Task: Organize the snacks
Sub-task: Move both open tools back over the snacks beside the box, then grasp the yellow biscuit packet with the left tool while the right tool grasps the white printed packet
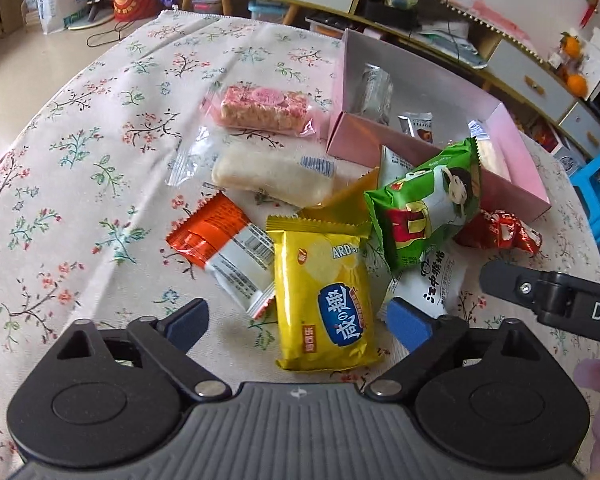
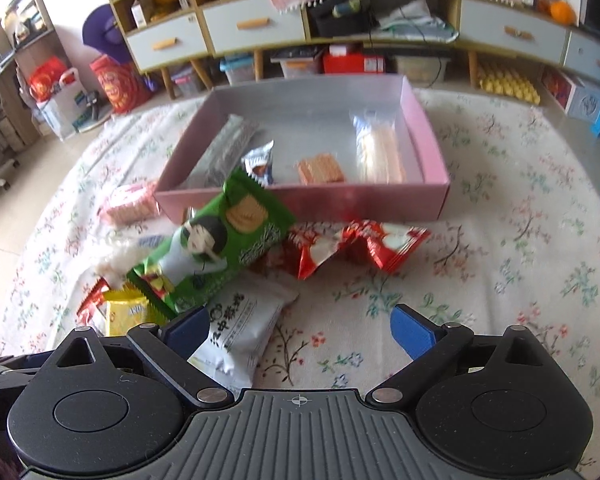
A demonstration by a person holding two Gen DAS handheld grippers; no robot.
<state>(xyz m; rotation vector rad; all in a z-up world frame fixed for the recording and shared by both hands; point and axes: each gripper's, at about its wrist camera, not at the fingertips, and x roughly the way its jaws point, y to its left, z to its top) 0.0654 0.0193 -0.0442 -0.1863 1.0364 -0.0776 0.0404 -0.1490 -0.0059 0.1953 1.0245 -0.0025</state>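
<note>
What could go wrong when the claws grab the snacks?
The left claw is open around the yellow packet, which lies partly over the orange-and-white packet, so both might get dragged. The green packet leans on the pile and the pink box; a nudge might make it slide.

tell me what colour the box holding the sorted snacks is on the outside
Pink outside, with a silvery-grey inside; the box shows best in the right wrist view.

One pink box (image 2: 364, 200) sits on the table, with four wrapped snacks (image 2: 376, 148) inside it. Outside it I count eight loose packets: one each of pink (image 1: 260, 110), white rice (image 1: 272, 174), orange (image 1: 216, 236), yellow (image 1: 324, 296), gold (image 1: 346, 200), green (image 1: 424, 204), red (image 2: 360, 246) and white (image 2: 244, 328).
</note>
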